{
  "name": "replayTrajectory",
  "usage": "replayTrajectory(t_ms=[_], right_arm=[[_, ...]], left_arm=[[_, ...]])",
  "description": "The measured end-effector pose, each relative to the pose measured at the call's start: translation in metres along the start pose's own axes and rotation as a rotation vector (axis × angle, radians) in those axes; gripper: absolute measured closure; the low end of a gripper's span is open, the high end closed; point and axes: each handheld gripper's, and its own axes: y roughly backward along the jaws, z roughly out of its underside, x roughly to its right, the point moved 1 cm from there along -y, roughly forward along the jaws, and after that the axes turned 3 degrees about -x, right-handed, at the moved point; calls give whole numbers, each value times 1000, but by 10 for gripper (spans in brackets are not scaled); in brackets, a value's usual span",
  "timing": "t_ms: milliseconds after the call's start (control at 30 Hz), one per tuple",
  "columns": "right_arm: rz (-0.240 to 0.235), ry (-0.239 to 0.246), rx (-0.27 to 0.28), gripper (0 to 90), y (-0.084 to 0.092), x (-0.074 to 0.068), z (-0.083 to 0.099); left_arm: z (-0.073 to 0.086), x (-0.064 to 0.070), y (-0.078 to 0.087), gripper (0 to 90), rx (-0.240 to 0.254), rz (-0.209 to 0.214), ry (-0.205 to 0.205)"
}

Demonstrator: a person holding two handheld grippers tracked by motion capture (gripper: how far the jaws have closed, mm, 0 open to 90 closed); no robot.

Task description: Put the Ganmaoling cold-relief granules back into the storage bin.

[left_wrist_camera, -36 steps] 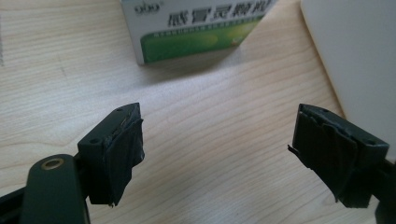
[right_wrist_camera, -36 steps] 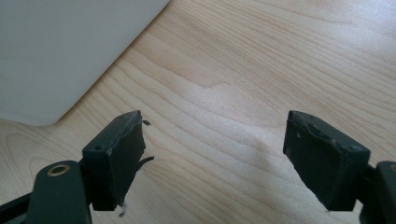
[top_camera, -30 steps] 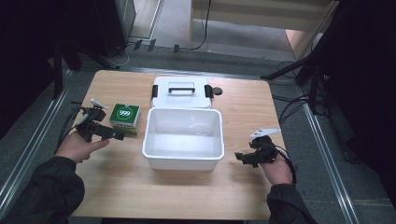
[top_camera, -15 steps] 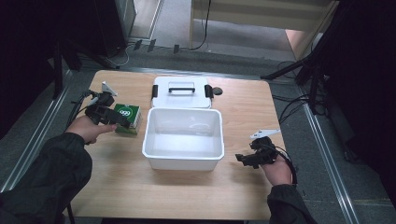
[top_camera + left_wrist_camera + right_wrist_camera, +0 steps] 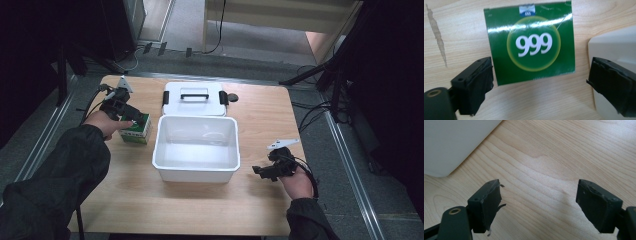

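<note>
- Tabletop (image 5: 125, 200) of pale wood carries a white bin (image 5: 196, 147) at its middle, open at the top.
- A white lid (image 5: 194, 98) with a handle lies flat just beyond the bin's far side, with a small dark round thing (image 5: 232, 97) by its right end.
- A green box (image 5: 138, 129) marked "999" rests on the tabletop just left of the bin; from the left gripper view its printed top faces up, and a corner of the bin shows at the right.
- The left gripper (image 5: 122, 112) hangs over the green box, held by the person's left hand (image 5: 102, 122) in a dark sleeve. Its fingers (image 5: 474, 85) are spread wide, one on either side of the box's near edge, and nothing is between them; contact with the box cannot be told.
- The right gripper (image 5: 267, 171) sits low over the tabletop to the right of the bin's near corner, in the person's right hand (image 5: 297, 182).
- In the right gripper view its fingers (image 5: 485, 203) are likewise released and apart, bare wood between them, with a rounded corner of the bin at the upper left.
- A long scuff (image 5: 437, 37) marks the wood beside the box.
</note>
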Motion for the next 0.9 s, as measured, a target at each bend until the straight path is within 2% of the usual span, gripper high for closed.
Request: replayTrajectory(t_ms=[100,133,233,400,533,633,700,733,767,900], right_arm=[[1,-1,7,202,1,0,-1],[2,-2,9,202,1,0,-1],[2,-1,7,202,1,0,0],[1,3,5,202,1,0,0],[1,3,4,201,1,0,0],[0,7,3,202,0,1,0],[0,8,3,202,0,1,0],[-2,8,1,202,0,0,0],[-2,10,0,201,0,0,0],[-2,11,-1,202,0,0,-1]], left_arm=[[-5,0,-3,2,-12,-22,8],[-9,-1,-6,2,-21,-10,24],[-14,0,-8,2,-24,-17,37],[-19,3,-13,2,-36,-28,36],[-23,3,-16,2,-15,-33,34],[-24,3,-16,2,-4,-45,53],[-24,1,-17,3,-7,-53,51],[-24,-2,-19,3,-27,-56,59],[-24,-3,-20,3,-27,-62,68],[-24,-3,-22,3,-23,-77,67]])
